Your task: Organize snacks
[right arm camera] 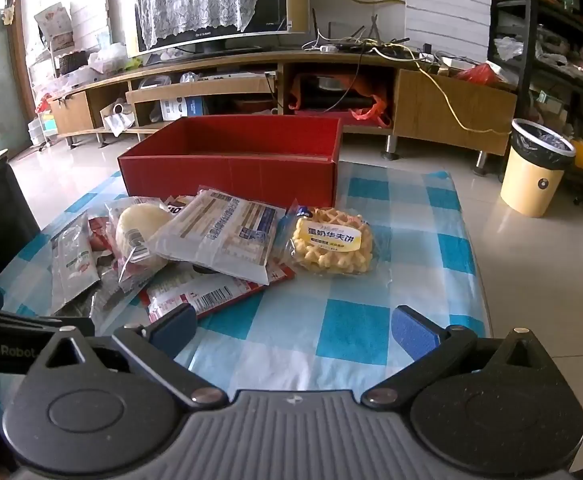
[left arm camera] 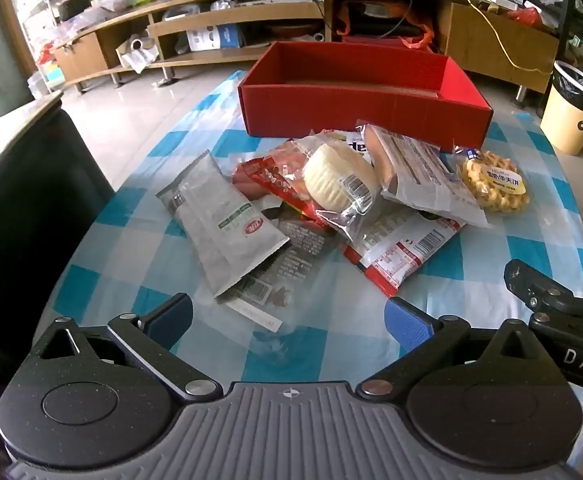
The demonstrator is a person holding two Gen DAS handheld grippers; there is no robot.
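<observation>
Both the left gripper [left arm camera: 289, 318] and the right gripper [right arm camera: 293, 326] have their fingers spread wide and hold nothing. A pile of snack packs [left arm camera: 331, 200] lies on the checked tablecloth [left arm camera: 491, 264], just near the red box [left arm camera: 365, 100]. A waffle pack [right arm camera: 333, 246] sits at the right end of the pile.

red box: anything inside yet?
Nothing visible inside the red box: the left wrist view shows bare inner walls and a strip of floor at the far side. The near wall hides the near floor, so that part is unknown. The snacks, including the waffle pack, lie outside it.
</observation>
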